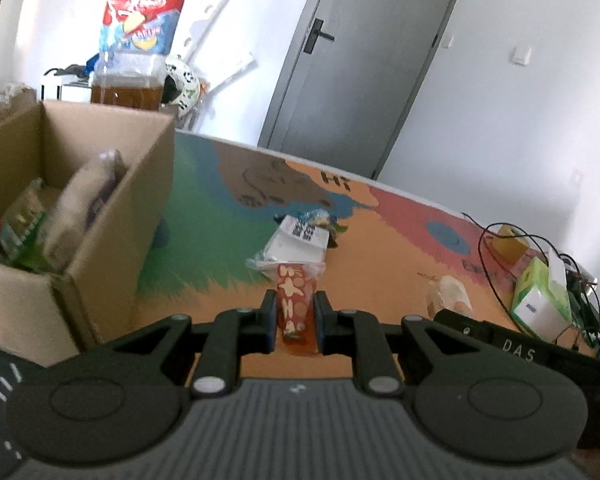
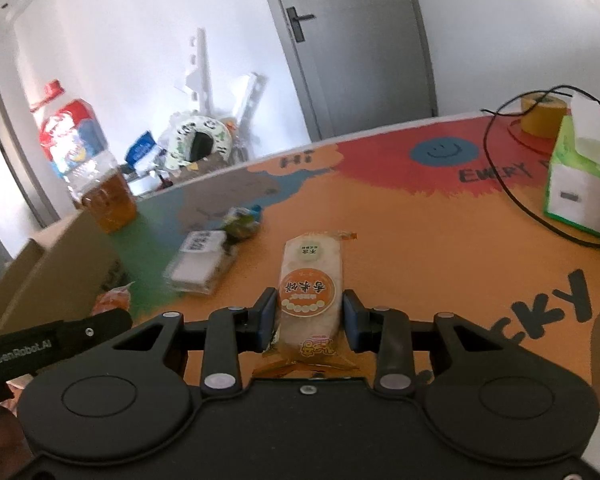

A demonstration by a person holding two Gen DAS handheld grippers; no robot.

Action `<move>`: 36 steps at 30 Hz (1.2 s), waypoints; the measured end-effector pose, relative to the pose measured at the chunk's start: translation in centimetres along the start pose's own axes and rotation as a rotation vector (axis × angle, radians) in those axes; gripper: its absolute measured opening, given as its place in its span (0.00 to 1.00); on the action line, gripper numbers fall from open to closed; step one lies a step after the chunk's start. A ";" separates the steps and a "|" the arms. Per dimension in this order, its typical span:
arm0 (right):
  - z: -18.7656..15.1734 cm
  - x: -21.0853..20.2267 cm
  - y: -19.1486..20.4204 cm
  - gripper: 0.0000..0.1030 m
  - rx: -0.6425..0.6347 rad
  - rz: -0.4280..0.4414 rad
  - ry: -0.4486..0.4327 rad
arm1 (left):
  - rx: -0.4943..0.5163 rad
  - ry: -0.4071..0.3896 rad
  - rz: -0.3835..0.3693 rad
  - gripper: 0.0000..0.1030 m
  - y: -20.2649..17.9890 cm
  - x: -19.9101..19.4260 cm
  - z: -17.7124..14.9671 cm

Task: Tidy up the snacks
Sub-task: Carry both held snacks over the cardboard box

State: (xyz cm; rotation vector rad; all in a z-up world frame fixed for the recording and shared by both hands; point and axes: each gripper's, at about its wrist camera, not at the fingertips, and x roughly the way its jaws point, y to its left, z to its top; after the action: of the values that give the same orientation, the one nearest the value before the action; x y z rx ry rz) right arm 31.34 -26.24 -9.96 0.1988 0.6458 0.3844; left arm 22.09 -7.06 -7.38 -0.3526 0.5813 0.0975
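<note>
My left gripper [image 1: 294,314] is shut on an orange snack packet with nut pictures [image 1: 294,304], held above the table to the right of the cardboard box [image 1: 112,224]. The box holds several snacks, among them a pale purple pack [image 1: 84,208] and a green pack [image 1: 22,224]. My right gripper [image 2: 310,314] is shut on a white rice-cracker pack with an orange round label [image 2: 310,284]. A white flat pack [image 1: 298,242] and a blue-green wrapper [image 1: 320,218] lie on the table beyond; they also show in the right wrist view as the white pack [image 2: 198,266] and the wrapper [image 2: 242,222].
A big bottle of amber liquid [image 1: 136,48] stands behind the box. A green tissue box [image 2: 580,176], a yellow tape roll [image 2: 544,116] and black cables [image 2: 512,192] sit at the table's right. The other gripper's body [image 1: 500,340] is close at the right.
</note>
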 end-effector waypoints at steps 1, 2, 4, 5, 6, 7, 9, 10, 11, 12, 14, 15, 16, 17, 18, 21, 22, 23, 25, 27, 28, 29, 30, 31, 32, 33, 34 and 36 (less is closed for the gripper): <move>0.0 -0.2 0.3 0.34 0.000 0.008 -0.007 | 0.002 -0.005 0.002 0.17 0.0 -0.3 0.1; 0.0 -0.4 0.5 0.34 -0.005 0.021 -0.016 | 0.003 -0.010 0.003 0.17 0.0 -0.7 0.2; 0.0 -0.7 1.0 0.34 -0.012 0.032 -0.031 | 0.006 -0.024 0.003 0.17 0.1 -1.4 0.5; 0.1 -0.9 1.2 0.34 -0.012 0.040 -0.038 | 0.006 -0.030 0.002 0.16 0.2 -1.8 0.6; 0.2 -1.0 1.5 0.34 -0.012 0.048 -0.041 | 0.006 -0.038 0.000 0.17 0.2 -2.1 0.8; 0.3 -1.0 1.7 0.34 -0.013 0.051 -0.043 | 0.006 -0.048 -0.003 0.16 0.3 -2.5 1.0; 0.7 -1.0 2.2 0.34 -0.019 0.056 -0.051 | 0.008 -0.070 -0.007 0.17 0.5 -3.4 1.5; 0.7 -1.2 2.4 0.34 -0.019 0.060 -0.054 | 0.006 -0.078 -0.009 0.17 0.6 -3.7 1.7; 0.8 -1.3 2.8 0.34 -0.022 0.065 -0.057 | 0.003 -0.083 -0.010 0.17 0.8 -4.0 2.0; 1.0 -1.3 3.2 0.34 -0.028 0.070 -0.061 | -0.001 -0.089 -0.012 0.17 1.0 -4.3 2.1; 1.1 -1.6 3.9 0.34 -0.037 0.080 -0.068 | -0.002 -0.102 -0.006 0.17 1.5 -4.6 2.6; 1.2 -1.7 4.3 0.34 -0.041 0.085 -0.071 | -0.004 -0.108 -0.003 0.16 1.8 -4.9 2.8; 1.3 -1.8 4.8 0.34 -0.045 0.093 -0.077 | -0.007 -0.111 -0.002 0.17 2.1 -5.1 3.0; 1.4 -1.9 5.1 0.34 -0.047 0.099 -0.081 | -0.011 -0.112 -0.003 0.16 2.4 -5.2 3.3; 1.5 -1.9 5.5 0.34 -0.050 0.105 -0.084 | -0.017 -0.118 -0.001 0.16 2.8 -5.5 3.5; 1.7 -1.9 6.8 0.34 -0.061 0.121 -0.090 | -0.027 -0.137 0.006 0.17 3.9 -6.2 4.4; 1.8 -1.9 7.3 0.34 -0.065 0.128 -0.091 | -0.032 -0.143 0.010 0.16 4.2 -6.4 4.7; 1.9 -1.9 7.7 0.34 -0.069 0.135 -0.092 | -0.039 -0.148 0.014 0.16 4.6 -6.6 5.0; 2.0 -1.9 8.6 0.34 -0.077 0.151 -0.099 | -0.047 -0.152 0.018 0.16 5.3 -6.9 5.5; 2.3 -1.8 9.5 0.34 -0.082 0.163 -0.106 | -0.052 -0.158 0.024 0.16 6.1 -7.2 6.0; 2.5 -1.8 10.0 0.34 -0.083 0.170 -0.109 | -0.054 -0.161 0.028 0.16 6.4 -7.3 6.2; 2.7 -1.8 10.5 0.34 -0.086 0.175 -0.113 | -0.058 -0.161 0.030 0.16 6.8 -7.3 6.4; 2.9 -1.8 11.0 0.34 -0.091 0.180 -0.117 | -0.064 -0.162 0.033 0.16 7.4 -7.4 6.8; 3.0 -1.8 11.4 0.34 -0.094 0.182 -0.119 | -0.068 -0.165 0.038 0.16 7.9 -7.5 7.1; 3.1 -1.6 11.9 0.34 -0.099 0.185 -0.119 | -0.074 -0.168 0.043 0.16 8.4 -7.6 7.3; 3.3 -1.5 12.4 0.34 -0.104 0.188 -0.119 | -0.081 -0.173 0.049 0.16 8.9 -7.7 7.6; 3.3 -1.4 12.8 0.34 -0.109 0.189 -0.120 | -0.088 -0.175 0.059 0.17 9.6 -7.7 7.9; 3.5 -1.2 13.7 0.34 -0.117 0.193 -0.119 | -0.096 -0.174 0.072 0.16 10.5 -7.8 8.3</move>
State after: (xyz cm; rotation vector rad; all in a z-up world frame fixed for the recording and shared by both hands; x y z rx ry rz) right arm 28.73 -14.48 -2.52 0.1712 0.4864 0.5898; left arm 17.92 5.75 0.23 -0.4117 0.4182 0.2235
